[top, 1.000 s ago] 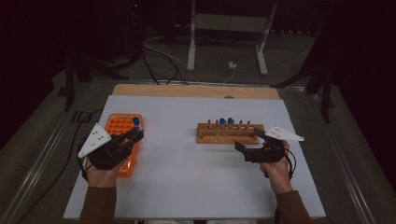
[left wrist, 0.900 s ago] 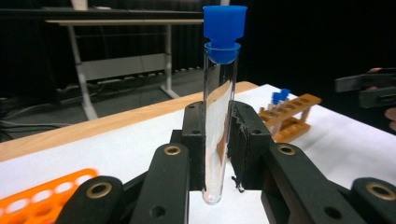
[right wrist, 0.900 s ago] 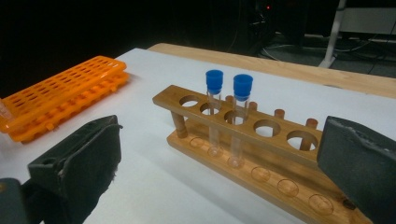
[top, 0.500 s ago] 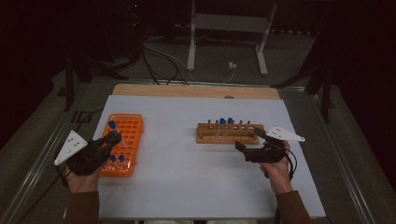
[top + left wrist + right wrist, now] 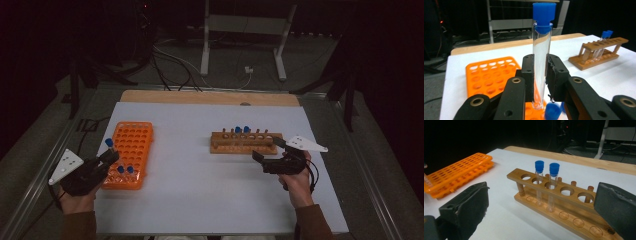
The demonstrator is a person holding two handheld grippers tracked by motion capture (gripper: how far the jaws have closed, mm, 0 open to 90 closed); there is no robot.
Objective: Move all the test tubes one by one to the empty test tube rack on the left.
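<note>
High view: the left tongs (image 5: pixel 111 156) stand at the near left corner of the orange rack (image 5: pixel 129 153), closed on a clear tube with a blue cap (image 5: pixel 109 143), which is held clear above the rack edge; two more capped tubes (image 5: pixel 125 170) sit in the rack's near row. The wooden rack (image 5: pixel 243 142) lies toward the right of the white bench (image 5: pixel 200 195) and carries two blue-capped tubes (image 5: pixel 242 130). The right tongs (image 5: pixel 259 157) rest just in front of it, apart from it. Left gripper view: the tube (image 5: pixel 540 62) is upright, clamped between the pads (image 5: pixel 554 72) low on its body, its round bottom free over the orange rack (image 5: pixel 489 75); the wooden rack (image 5: pixel 599 53) shows well apart at the right. Right gripper view: the right tongs (image 5: pixel 541 207) stand wide with nothing between them, facing the wooden rack (image 5: pixel 564 195), whose two tubes (image 5: pixel 546 185) sit in neighbouring holes with empty holes on both sides. Judgement: the step in hand is the carry of a tube lifted out of the orange rack toward the wooden one. The next move calls for crossing the bench with the tube kept upright, lining its bottom over a free hole and lowering it straight before the grip is let go; a tilt risks catching the rim of the hole.
</note>
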